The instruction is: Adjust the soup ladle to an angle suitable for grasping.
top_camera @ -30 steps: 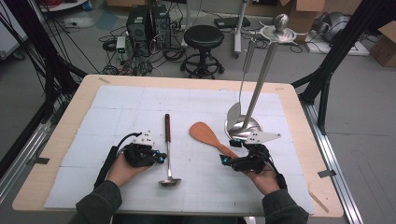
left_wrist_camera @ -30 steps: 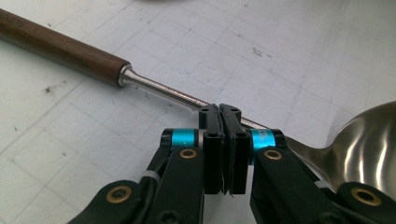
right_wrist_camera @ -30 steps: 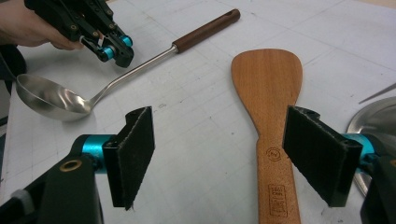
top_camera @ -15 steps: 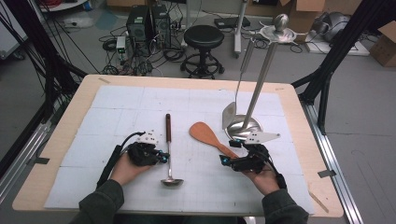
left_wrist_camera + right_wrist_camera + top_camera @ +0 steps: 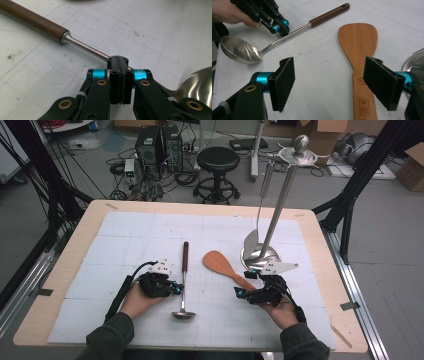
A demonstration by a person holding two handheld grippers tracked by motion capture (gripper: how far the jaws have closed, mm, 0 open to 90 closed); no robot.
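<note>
My left gripper (image 5: 176, 287) is clamped on the thin steel shank of the wooden-handled ladle (image 5: 183, 285) left of the wooden spatula (image 5: 226, 267), my right gripper (image 5: 246, 293) gapes idle; the shank may twist, bowl sagging.

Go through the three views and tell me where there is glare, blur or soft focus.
High view: even room light, slightly soft overall; the metal stand glints. Left gripper view: a thin highlight runs along the ladle shaft, the shut left gripper is sharp, and the table's far part softens. Right gripper view: the ladle bowl shows a broad sheen, the wooden spatula is crisp, and the open right gripper pads look fuzzy at the edges.
</note>
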